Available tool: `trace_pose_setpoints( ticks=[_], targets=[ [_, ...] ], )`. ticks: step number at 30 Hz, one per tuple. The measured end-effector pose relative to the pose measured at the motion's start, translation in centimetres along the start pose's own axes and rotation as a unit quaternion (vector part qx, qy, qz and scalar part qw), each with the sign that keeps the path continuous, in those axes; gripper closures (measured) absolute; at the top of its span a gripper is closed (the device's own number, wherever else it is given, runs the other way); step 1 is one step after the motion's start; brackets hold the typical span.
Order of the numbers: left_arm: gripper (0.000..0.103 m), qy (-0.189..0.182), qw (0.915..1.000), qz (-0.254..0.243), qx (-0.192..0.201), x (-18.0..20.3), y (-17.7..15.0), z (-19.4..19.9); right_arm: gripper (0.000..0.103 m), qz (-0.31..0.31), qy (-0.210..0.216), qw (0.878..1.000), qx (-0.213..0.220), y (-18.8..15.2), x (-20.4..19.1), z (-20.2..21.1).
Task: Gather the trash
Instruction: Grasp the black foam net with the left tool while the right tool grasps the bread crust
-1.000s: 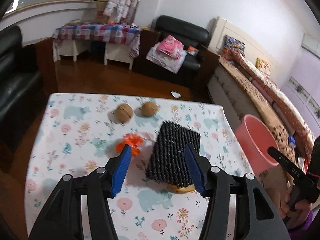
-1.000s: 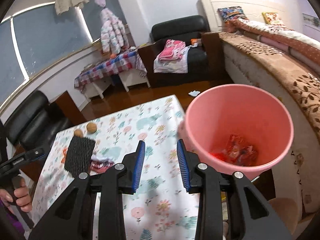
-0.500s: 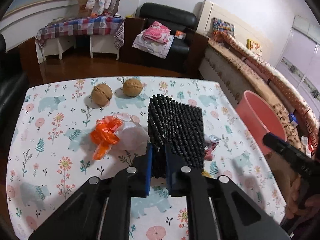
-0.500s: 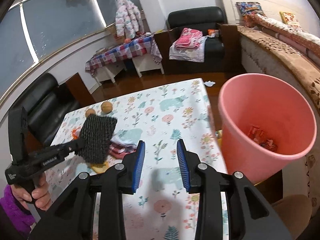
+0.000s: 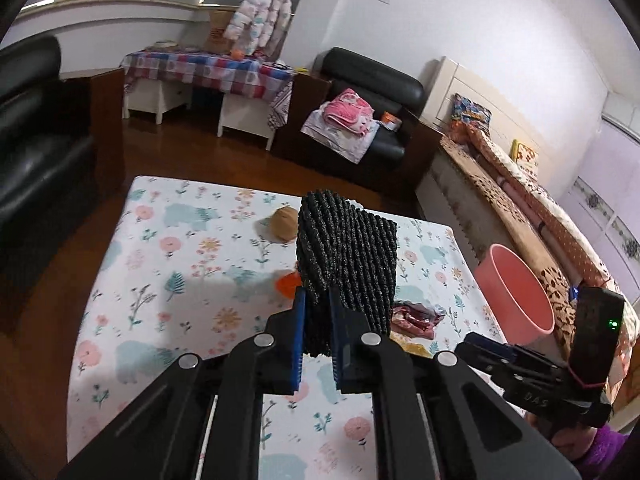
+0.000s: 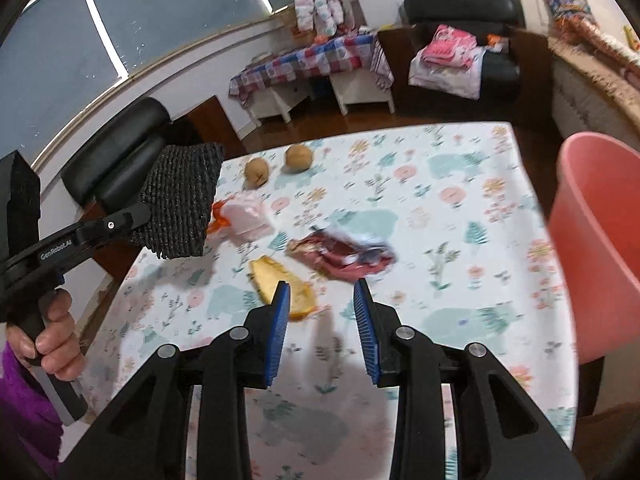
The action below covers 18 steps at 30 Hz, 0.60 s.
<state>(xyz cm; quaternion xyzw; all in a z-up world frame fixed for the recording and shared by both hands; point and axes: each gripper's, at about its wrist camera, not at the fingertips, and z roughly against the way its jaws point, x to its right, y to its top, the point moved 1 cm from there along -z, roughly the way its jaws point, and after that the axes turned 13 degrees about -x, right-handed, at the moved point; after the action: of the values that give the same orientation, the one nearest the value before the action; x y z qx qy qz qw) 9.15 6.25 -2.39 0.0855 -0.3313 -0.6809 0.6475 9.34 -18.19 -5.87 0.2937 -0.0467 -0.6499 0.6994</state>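
My left gripper is shut on the lower edge of a black woven mat and holds it up above the table; the mat also shows in the right wrist view. My right gripper is open and empty, just above a yellow peel and near a dark red wrapper. An orange-and-white plastic bag lies further back. The pink bin stands at the table's right edge and also shows in the left wrist view.
Two walnuts lie at the far side of the floral tablecloth. A black sofa is to the left, a patterned bed to the right. The person's hand holds the left gripper's handle.
The left gripper closed on the mat and lifted it off the table, uncovering the peel and the wrapper. The right gripper swung left from the bin to above the trash.
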Motion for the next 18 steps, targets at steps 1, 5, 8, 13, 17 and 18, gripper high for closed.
trace_pose_setpoints(
  ticks=[1, 5, 8, 13, 17, 18],
  targets=[
    [0.093, 0.001, 1.0, 0.003, 0.001, -0.2, -0.1, 0.1, 0.07, 0.001, 0.005, 1.0, -0.003, 0.0, -0.2, -0.3],
    [0.093, 0.003, 1.0, 0.008, 0.002, -0.9, -0.5, 0.6, 0.07, 0.0, 0.0, 1.0, -0.024, 0.5, -0.8, -1.8],
    [0.093, 0.003, 0.9999, 0.012, 0.003, -1.2, -0.6, 0.8, 0.07, 0.0, -0.006, 0.999, -0.035, 0.6, -1.0, -2.7],
    [0.093, -0.001, 0.9999, 0.012, -0.003, -1.0, -0.9, 0.6, 0.086, -0.002, -0.014, 0.998, -0.054, 0.7, -0.9, -3.7],
    [0.093, -0.003, 1.0, 0.007, -0.005, -0.6, -1.0, 0.5, 0.095, -0.004, -0.005, 0.998, -0.056, 0.4, -0.6, -3.3],
    [0.093, -0.002, 1.0, 0.005, -0.006, -0.4, -1.0, 0.5, 0.095, -0.004, -0.003, 0.998, -0.055, 0.3, -0.6, -3.2]
  ],
)
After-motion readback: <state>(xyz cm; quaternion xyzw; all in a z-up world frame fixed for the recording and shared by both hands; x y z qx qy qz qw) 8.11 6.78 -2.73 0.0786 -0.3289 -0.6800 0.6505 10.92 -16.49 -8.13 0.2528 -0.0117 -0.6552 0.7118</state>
